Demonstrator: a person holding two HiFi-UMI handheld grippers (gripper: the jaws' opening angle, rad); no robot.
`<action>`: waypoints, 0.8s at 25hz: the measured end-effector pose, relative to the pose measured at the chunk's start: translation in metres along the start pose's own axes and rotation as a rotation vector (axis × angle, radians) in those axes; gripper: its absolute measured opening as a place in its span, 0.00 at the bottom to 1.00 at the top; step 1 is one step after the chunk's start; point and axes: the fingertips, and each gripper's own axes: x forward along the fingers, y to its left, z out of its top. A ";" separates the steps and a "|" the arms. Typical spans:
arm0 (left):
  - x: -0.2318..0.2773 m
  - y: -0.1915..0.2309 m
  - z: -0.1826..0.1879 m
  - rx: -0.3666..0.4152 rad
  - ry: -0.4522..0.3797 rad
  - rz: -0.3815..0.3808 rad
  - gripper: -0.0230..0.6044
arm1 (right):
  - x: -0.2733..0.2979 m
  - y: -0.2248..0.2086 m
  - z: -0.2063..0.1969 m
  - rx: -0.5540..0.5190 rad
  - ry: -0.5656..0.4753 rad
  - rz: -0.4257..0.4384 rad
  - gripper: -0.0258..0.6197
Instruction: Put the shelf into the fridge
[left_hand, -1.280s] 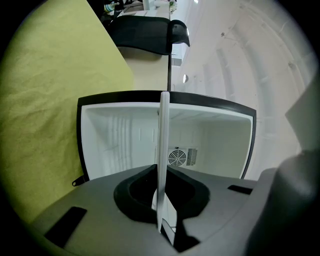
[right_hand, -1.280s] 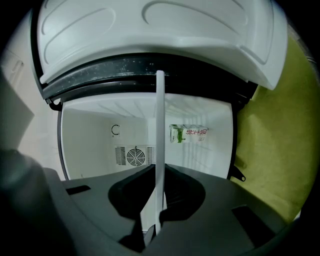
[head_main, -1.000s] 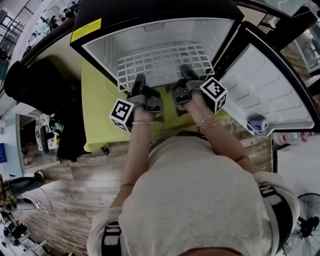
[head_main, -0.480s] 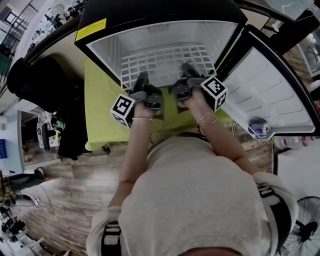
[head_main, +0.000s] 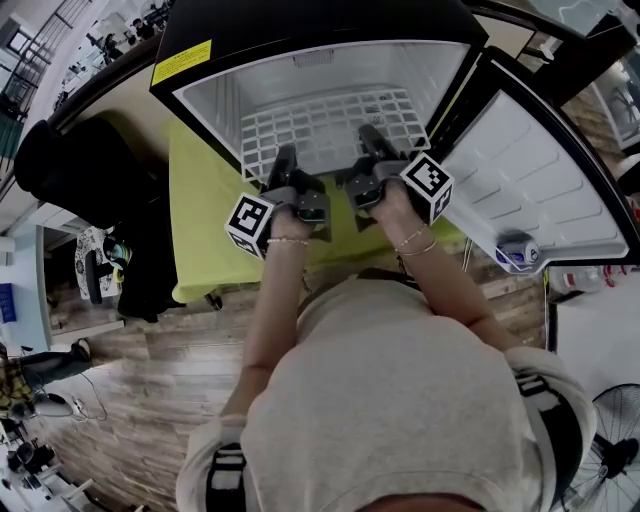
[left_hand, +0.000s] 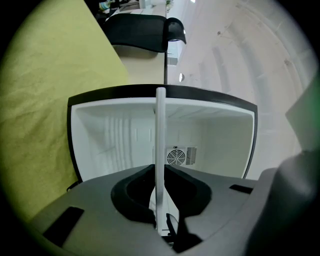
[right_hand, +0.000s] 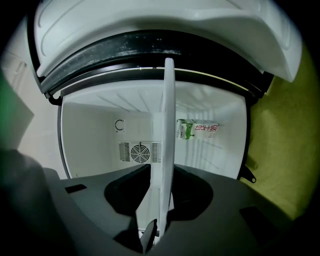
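Note:
A white wire shelf (head_main: 325, 125) lies level inside the open black fridge (head_main: 300, 60), most of it past the opening. My left gripper (head_main: 287, 162) is shut on the shelf's near edge at the left, my right gripper (head_main: 372, 142) on the same edge at the right. In the left gripper view the shelf (left_hand: 160, 150) shows edge-on as a thin white bar between the jaws. The right gripper view has the shelf (right_hand: 166, 145) edge-on too, clamped between the jaws, with the fridge's white back wall and fan grille (right_hand: 140, 151) behind.
The fridge door (head_main: 530, 190) stands open to the right, with a can (head_main: 515, 250) in its lower rack. A yellow-green cloth (head_main: 205, 215) covers the table under the fridge. A sticker (right_hand: 197, 129) marks the fridge's inner side wall. A black chair (head_main: 75, 170) stands at the left.
Both grippers have pushed the shelf a little deeper into the fridge over the last second. Their hold on it is the same.

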 end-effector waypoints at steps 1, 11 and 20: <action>-0.001 -0.002 -0.002 0.030 0.009 -0.001 0.14 | -0.002 -0.001 -0.001 -0.003 0.003 -0.002 0.20; -0.022 -0.002 -0.020 0.091 0.056 -0.012 0.14 | -0.029 -0.015 -0.010 0.033 -0.002 -0.013 0.17; -0.031 0.000 -0.021 0.033 0.042 -0.043 0.09 | -0.039 -0.012 -0.010 0.033 -0.010 0.018 0.12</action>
